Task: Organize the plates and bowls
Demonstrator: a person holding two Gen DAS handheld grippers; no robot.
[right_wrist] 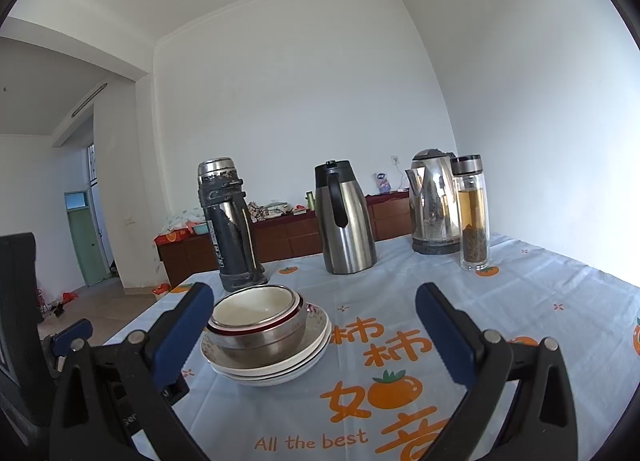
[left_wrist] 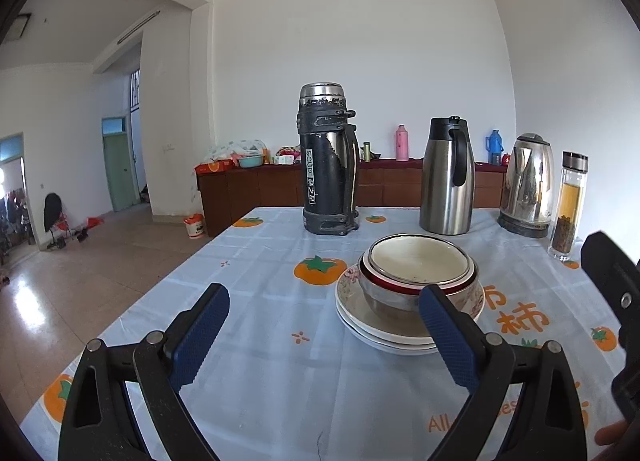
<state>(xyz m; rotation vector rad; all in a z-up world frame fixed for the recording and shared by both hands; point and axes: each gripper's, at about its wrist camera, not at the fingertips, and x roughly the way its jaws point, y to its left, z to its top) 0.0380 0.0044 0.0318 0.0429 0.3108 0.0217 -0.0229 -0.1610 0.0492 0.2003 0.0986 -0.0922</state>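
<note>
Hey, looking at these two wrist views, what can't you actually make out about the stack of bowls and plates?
- Near rim of the plates, left wrist view: covered by the left gripper finger.
- Left side of the bowls, right wrist view: covered by the right gripper finger.
- Exact count of nested bowls: only the rims show.
</note>
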